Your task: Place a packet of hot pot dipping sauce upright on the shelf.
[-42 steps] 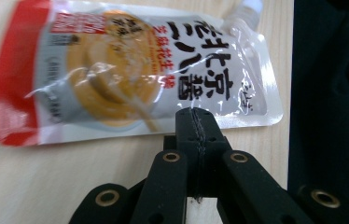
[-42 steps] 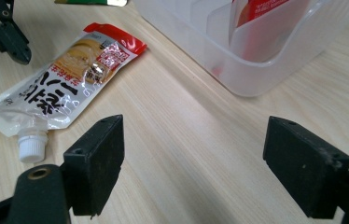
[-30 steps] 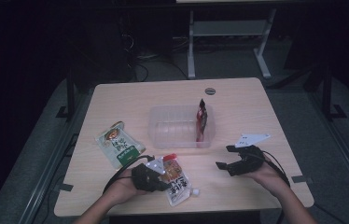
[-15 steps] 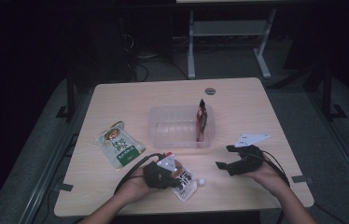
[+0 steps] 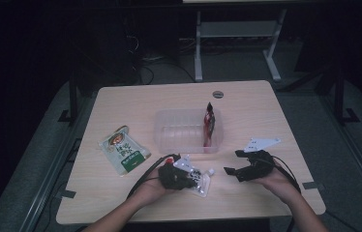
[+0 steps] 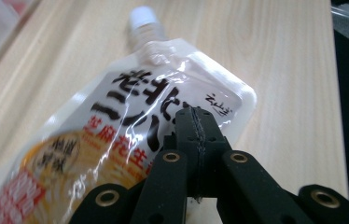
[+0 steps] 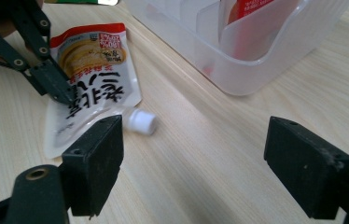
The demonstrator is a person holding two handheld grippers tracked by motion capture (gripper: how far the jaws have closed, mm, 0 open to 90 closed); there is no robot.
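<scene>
Two tongs, left point(image 6: 196, 116) shut on pouch point(image 6: 130, 126) (right point(image 7: 210, 172) agape)

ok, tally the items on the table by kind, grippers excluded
Spouted pouch, white: 1
Flat packets: 2, green on the table and red standing in the bin
Clear plastic bin: 1
Total: 4
</scene>
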